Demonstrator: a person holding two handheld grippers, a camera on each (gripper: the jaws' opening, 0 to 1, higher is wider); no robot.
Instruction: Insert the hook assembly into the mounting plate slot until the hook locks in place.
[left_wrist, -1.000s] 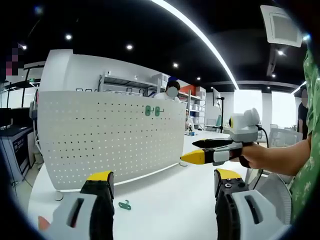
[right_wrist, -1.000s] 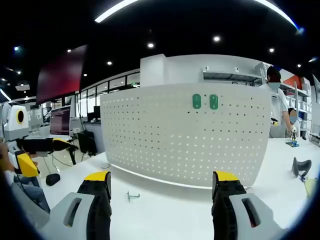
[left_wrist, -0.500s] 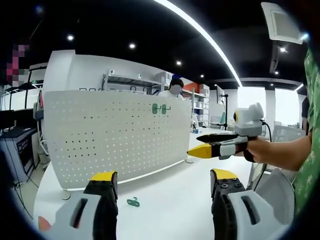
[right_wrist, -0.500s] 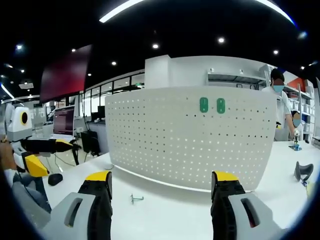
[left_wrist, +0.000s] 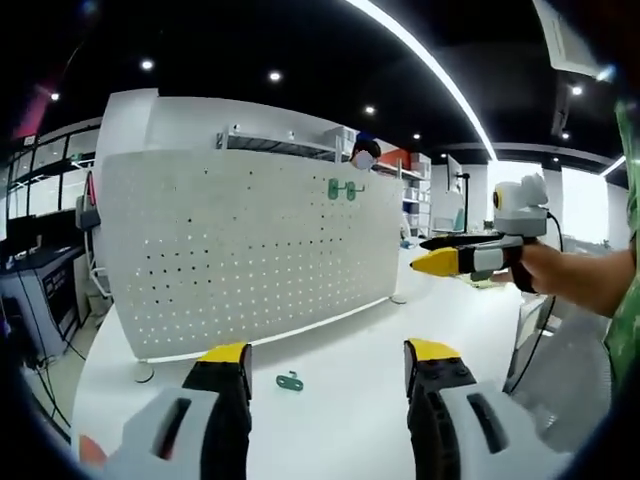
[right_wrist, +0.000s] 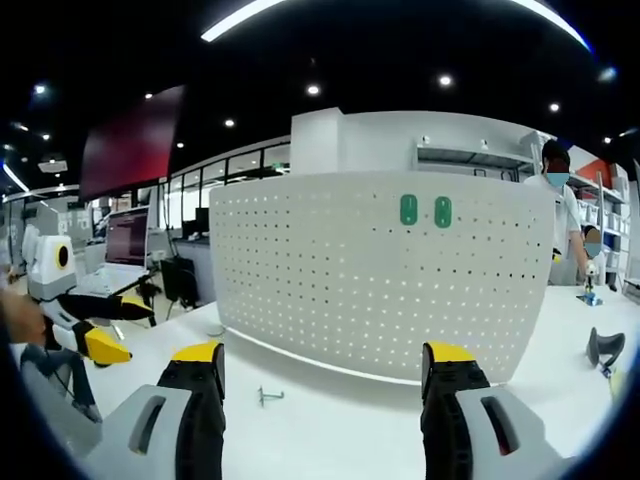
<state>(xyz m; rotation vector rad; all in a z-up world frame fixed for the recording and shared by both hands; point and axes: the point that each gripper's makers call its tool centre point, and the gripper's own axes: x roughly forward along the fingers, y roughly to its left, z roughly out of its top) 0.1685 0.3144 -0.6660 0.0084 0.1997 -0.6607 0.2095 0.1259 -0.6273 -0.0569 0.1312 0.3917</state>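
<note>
Jaws wide apart and empty on left gripper (left_wrist: 325, 400) and right gripper (right_wrist: 320, 400). Approach stage, seemingly, nothing grasped yet. Pegboard (left_wrist: 250, 250) upright at twelve o'clock, two green plates (right_wrist: 425, 211) near its top. Green hook (left_wrist: 290, 381) flat on table (left_wrist: 340, 340) between left jaws; needs picking up next.

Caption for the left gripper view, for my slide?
Open left tool over green hook lying on white table before pegboard.
</note>
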